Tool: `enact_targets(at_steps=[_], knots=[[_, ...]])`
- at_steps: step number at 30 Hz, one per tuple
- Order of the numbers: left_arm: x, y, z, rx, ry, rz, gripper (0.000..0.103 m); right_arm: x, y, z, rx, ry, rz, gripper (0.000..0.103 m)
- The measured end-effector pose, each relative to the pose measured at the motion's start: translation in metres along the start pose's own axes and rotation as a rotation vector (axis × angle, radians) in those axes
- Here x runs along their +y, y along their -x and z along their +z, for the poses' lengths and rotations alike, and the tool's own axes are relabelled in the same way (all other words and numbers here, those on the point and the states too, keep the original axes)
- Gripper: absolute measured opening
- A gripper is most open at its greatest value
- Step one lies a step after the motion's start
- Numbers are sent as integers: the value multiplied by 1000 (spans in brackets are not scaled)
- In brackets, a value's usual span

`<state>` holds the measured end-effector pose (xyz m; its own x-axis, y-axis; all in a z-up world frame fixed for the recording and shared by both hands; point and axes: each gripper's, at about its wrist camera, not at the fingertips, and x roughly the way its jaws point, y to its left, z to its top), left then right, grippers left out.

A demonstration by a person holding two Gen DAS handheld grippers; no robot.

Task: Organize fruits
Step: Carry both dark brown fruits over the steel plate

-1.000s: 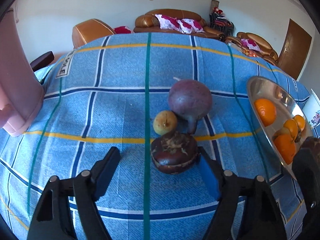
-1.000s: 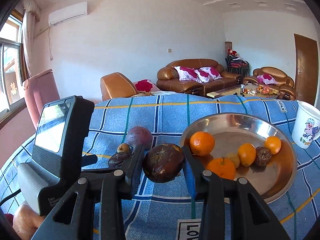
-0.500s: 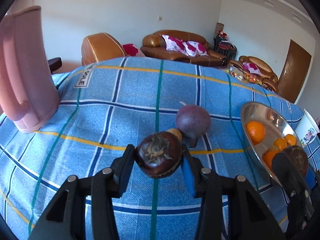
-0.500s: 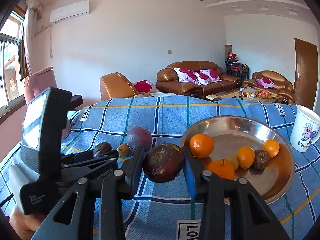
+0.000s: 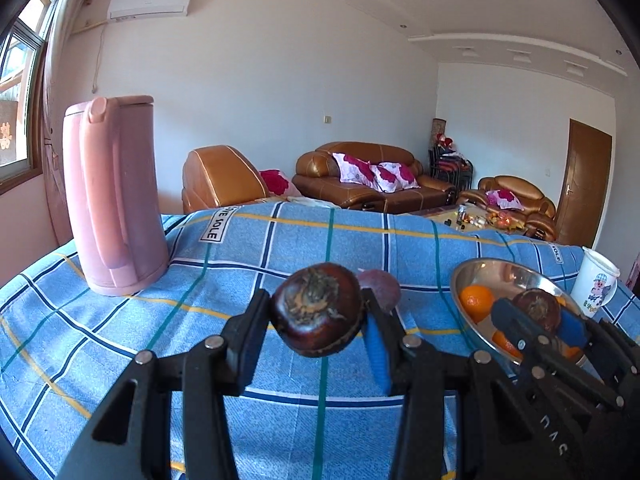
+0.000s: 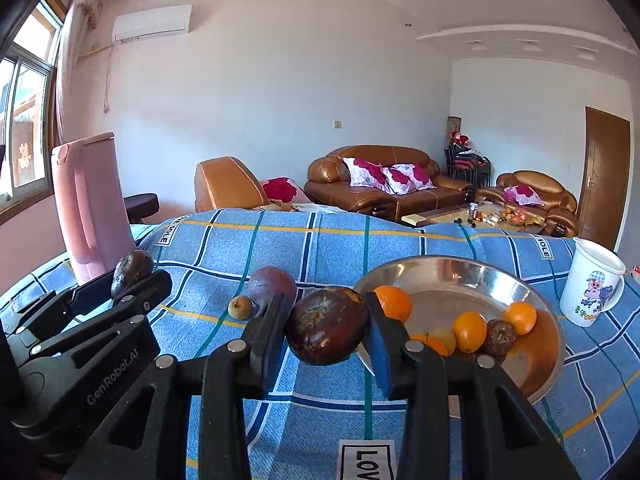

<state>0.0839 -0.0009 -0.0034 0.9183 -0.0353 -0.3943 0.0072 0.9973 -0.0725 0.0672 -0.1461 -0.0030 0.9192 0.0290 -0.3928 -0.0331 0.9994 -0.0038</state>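
My left gripper (image 5: 318, 322) is shut on a dark brown wrinkled fruit (image 5: 318, 320), held above the blue checked cloth. My right gripper (image 6: 326, 330) is shut on a second dark brown fruit (image 6: 326, 330), just left of the steel bowl (image 6: 452, 276). The bowl holds several oranges (image 6: 470, 330), a small yellow fruit and a dark fruit (image 6: 499, 336). A purple round fruit (image 6: 271, 286) and a small yellow-brown fruit (image 6: 240, 307) lie on the cloth left of the bowl. In the right wrist view the left gripper (image 6: 132, 276) shows at left with its fruit. In the left wrist view the right gripper (image 5: 538, 314) is over the bowl (image 5: 500, 270).
A tall pink kettle (image 5: 110, 196) stands at the table's left. A white cartoon mug (image 6: 592, 282) stands right of the bowl. Sofas and a coffee table lie beyond the table's far edge.
My left gripper closed on the dark fruit on the cloth and lifted it up. The right gripper kept its fruit and barely moved.
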Motion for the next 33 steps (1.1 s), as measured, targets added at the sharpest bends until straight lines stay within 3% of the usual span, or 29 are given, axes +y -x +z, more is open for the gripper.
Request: enact_targets(at_steps=[4, 15, 33], knots=[[-8, 12, -5, -20, -42, 22, 47, -8, 8, -4, 9, -14, 31, 40], [-28, 28, -16, -23, -91, 24, 47, -25, 26, -11, 8, 7, -22, 40], [-78, 30, -22, 18, -133, -61, 47, -73, 32, -14, 19, -5, -138, 40]])
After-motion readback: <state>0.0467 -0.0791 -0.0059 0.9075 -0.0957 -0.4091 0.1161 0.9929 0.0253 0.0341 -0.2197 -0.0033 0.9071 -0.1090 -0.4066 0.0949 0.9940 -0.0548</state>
